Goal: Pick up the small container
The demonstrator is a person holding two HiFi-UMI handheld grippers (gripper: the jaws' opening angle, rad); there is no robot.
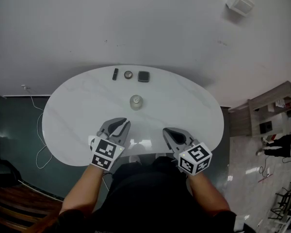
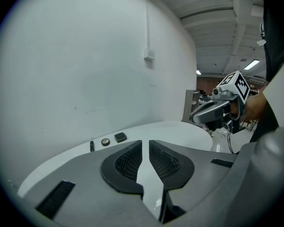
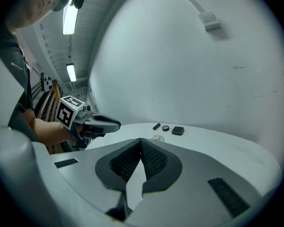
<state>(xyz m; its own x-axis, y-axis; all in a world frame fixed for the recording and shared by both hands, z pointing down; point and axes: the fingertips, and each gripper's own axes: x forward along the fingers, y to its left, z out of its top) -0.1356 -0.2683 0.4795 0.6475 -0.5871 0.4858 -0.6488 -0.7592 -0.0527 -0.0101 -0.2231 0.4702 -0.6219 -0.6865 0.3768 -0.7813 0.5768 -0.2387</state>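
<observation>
The small container (image 1: 136, 102), a clear round jar, stands near the middle of the white oval table (image 1: 68, 115). My left gripper (image 1: 117, 125) hovers over the near edge, left of the jar and nearer to me. Its jaws stand a narrow slit apart with nothing between them (image 2: 145, 144). My right gripper (image 1: 172, 134) is at the near edge on the right, shut and empty (image 3: 141, 141). In the right gripper view the jar (image 3: 157, 138) peeks just past the jaw tips. The left gripper view does not show it.
Along the table's far edge lie a black stick (image 1: 115, 74), a small round item (image 1: 128, 74) and a black square item (image 1: 143, 76). A cable (image 1: 39, 130) trails on the floor at left. Shelving (image 1: 269, 110) stands at right.
</observation>
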